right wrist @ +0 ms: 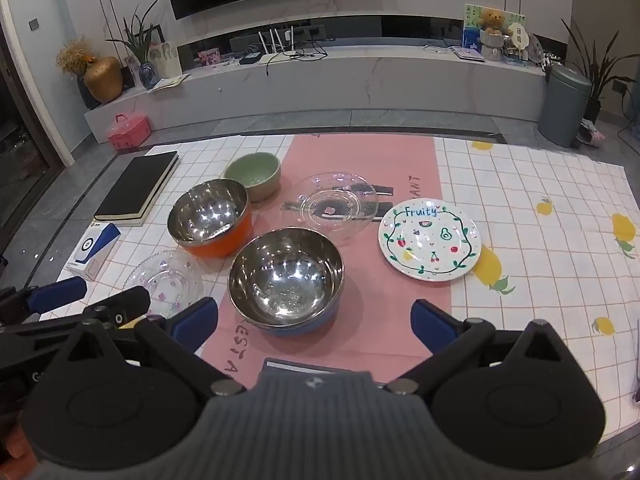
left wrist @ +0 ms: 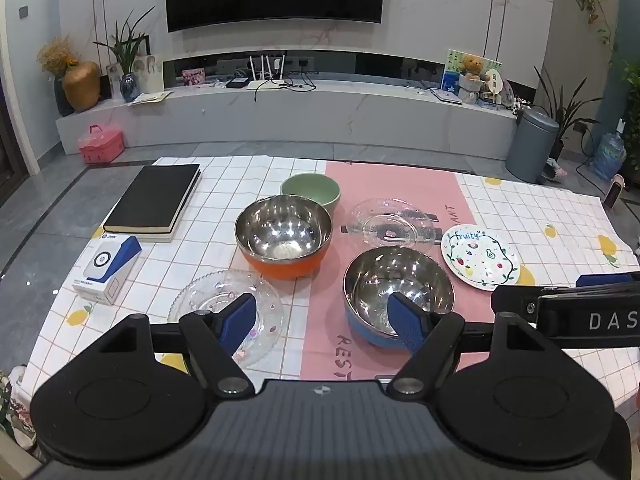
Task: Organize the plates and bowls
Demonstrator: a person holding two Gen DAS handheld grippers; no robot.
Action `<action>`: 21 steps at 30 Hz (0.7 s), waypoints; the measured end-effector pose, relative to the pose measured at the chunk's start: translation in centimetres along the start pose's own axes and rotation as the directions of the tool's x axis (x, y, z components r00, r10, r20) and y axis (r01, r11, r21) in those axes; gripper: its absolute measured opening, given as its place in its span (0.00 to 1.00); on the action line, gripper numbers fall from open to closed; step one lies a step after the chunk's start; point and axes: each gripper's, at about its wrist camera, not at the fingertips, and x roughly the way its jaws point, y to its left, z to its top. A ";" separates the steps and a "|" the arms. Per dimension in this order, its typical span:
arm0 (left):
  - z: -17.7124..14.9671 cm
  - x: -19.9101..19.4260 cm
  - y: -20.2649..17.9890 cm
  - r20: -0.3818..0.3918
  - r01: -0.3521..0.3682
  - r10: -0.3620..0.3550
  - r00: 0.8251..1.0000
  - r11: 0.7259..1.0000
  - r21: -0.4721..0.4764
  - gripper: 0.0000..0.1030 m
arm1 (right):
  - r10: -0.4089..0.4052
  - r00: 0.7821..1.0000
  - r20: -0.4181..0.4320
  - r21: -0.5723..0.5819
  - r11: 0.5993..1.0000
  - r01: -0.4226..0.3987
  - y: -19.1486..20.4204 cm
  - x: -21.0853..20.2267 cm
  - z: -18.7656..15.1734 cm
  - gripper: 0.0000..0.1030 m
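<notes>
On the pink runner stands a steel bowl with a blue outside [right wrist: 286, 276], just ahead of my open right gripper [right wrist: 316, 320]. Behind it to the left is a steel bowl with an orange outside [left wrist: 284, 236], and past that a green bowl [left wrist: 310, 196]. One clear glass plate [left wrist: 390, 226] lies at the far middle; a second clear glass plate [left wrist: 224, 312] lies under the left finger of my open left gripper [left wrist: 324, 320]. A white "Fruity" plate [right wrist: 430, 240] rests to the right. Both grippers hover above the table and hold nothing.
A black book [left wrist: 154, 200] and a white-and-blue box [left wrist: 106, 268] lie at the table's left side. The checked tablecloth [right wrist: 540, 280] is bare on the right. Beyond the far edge are the floor, a TV bench and a grey bin [left wrist: 532, 144].
</notes>
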 end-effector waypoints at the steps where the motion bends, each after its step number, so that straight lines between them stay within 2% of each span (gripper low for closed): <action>1: 0.0 -0.1 0.0 0.003 -0.001 0.001 1.000 1.000 0.000 0.85 | 0.000 1.000 0.000 0.001 1.000 0.000 0.0 0.0 0.0 0.98; 4: -0.3 -0.5 0.7 0.017 0.014 -0.013 1.000 1.000 -0.026 0.83 | 0.001 1.000 -0.002 0.002 1.000 -0.001 0.0 -0.2 0.0 0.98; 7: 0.0 -0.4 0.7 -0.011 0.010 -0.010 1.000 1.000 -0.024 0.79 | 0.004 1.000 -0.007 0.005 1.000 -0.004 -0.1 -0.3 0.1 0.98; 11: -0.3 -0.5 0.8 -0.011 0.027 -0.027 1.000 0.999 -0.019 0.76 | 0.008 1.000 -0.012 0.006 1.000 -0.008 -0.3 -0.3 -0.1 0.98; 21: -0.1 -0.4 0.0 -0.018 0.018 -0.018 1.000 1.000 -0.005 0.76 | 0.003 1.000 -0.014 0.006 1.000 -0.003 -0.1 -0.3 0.1 0.98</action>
